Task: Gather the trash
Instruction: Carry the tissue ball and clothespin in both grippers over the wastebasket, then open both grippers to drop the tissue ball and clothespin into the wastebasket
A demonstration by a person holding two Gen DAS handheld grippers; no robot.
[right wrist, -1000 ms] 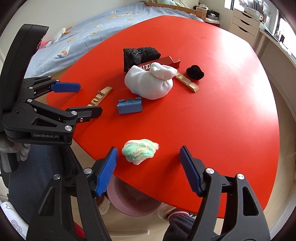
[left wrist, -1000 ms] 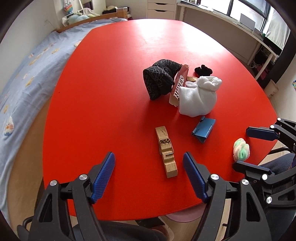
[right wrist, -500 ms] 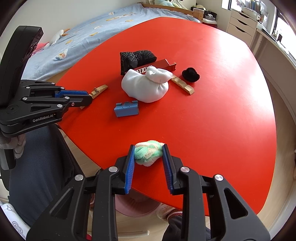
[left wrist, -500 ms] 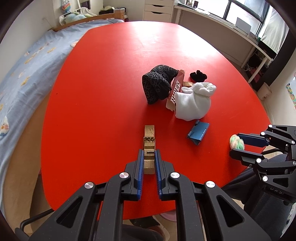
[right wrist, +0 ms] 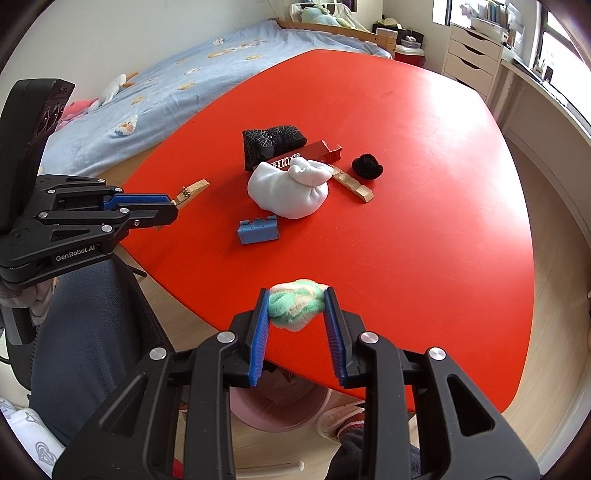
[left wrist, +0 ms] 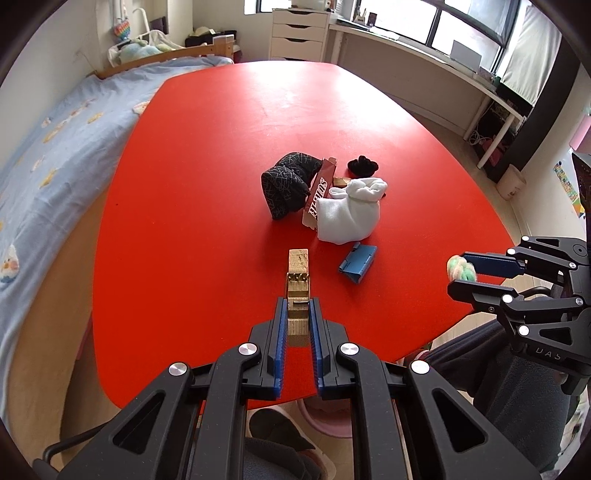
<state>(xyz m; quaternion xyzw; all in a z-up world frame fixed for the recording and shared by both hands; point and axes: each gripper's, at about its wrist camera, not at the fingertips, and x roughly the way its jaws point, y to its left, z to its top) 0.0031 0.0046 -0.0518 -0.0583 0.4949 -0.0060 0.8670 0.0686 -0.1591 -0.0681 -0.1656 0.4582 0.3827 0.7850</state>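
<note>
My left gripper point(left wrist: 297, 312) is shut on a wooden clothespin piece point(left wrist: 297, 284) and holds it above the red table point(left wrist: 207, 155); it also shows in the right wrist view point(right wrist: 173, 206). My right gripper point(right wrist: 297, 304) is shut on a green-and-white fluffy ball point(right wrist: 297, 304), lifted over the table's near edge; it shows in the left wrist view point(left wrist: 461, 269) too. On the table lie a blue clip point(left wrist: 357, 259), a white sock bundle point(left wrist: 349, 214), a red box point(left wrist: 317, 195), a black patterned sock point(left wrist: 288, 184), a black pompom point(left wrist: 362, 166) and a second wooden piece point(right wrist: 352, 182).
A pink bin point(right wrist: 280, 402) stands on the floor under the table's near edge. A bed with a blue cover point(left wrist: 48, 147) runs along the left. A desk and white drawers point(left wrist: 297, 35) stand at the back. The person's legs are below both grippers.
Both grippers went from open to shut, the left on the wooden piece, the right on the fluffy ball. Both have since lifted their objects off the table.
</note>
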